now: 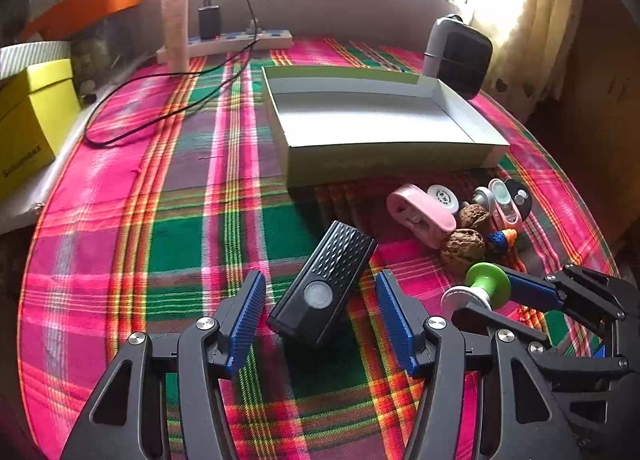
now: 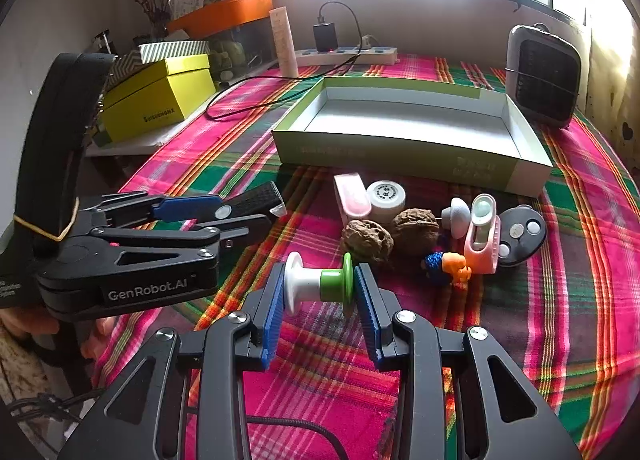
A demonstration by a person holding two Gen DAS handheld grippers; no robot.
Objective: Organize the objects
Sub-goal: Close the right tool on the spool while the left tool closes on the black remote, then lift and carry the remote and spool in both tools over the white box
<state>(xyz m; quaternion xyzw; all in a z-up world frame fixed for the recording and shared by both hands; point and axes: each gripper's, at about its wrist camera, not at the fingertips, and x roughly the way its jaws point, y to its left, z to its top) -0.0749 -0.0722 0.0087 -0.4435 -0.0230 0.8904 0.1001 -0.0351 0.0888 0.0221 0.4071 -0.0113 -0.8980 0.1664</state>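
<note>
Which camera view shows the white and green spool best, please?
The right wrist view. There the spool lies crosswise between the blue pads of the right gripper, with both flanges and the whole core visible. In the left wrist view the spool sits near the lower right, partly hidden by gripper parts.

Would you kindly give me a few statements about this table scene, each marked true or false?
1. The white box holds nothing. True.
2. The right gripper is closed on the green-and-white spool. True.
3. The left gripper pinches the black flashlight. False: it lies between open fingers.
4. Two walnuts lie inside the box. False: they lie on the plaid cloth in front of it.
5. A charger is plugged into the power strip. True.
</note>
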